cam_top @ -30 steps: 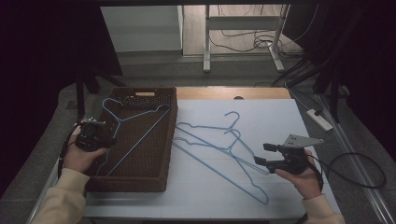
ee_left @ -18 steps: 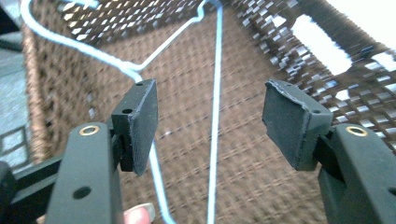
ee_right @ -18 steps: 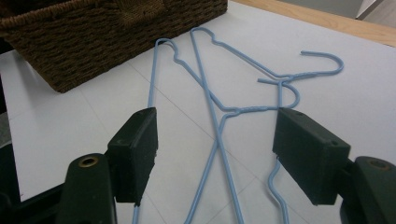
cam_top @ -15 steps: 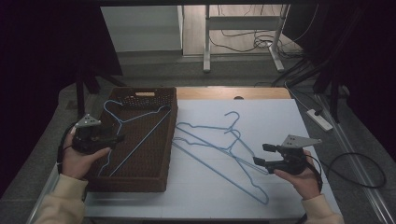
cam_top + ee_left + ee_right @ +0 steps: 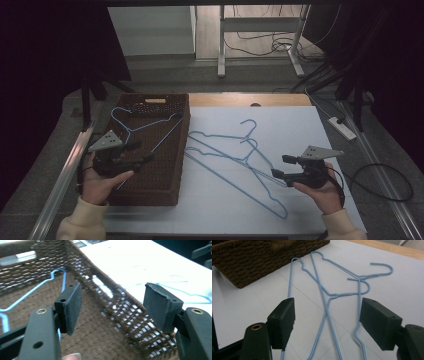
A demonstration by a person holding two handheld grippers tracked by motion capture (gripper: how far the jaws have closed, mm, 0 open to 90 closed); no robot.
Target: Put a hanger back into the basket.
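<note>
White tabletop holds two hangers point(image 5: 240, 155) beside the basket point(image 5: 170, 190), where one hanger point(image 5: 145, 125) lies. Left gripper point(image 5: 142, 159), jaws just widened and empty, hovers over the basket. Right gripper point(image 5: 277, 172) gapes empty near the pair. Next, likely: grasp one hanger's wire.

Dim room with dark edges; the white worktop point(image 5: 300, 130) is evenly lit (no glare); basket point(image 5: 120, 315) weave beyond the left tongs point(image 5: 112, 305) blurs.
</note>
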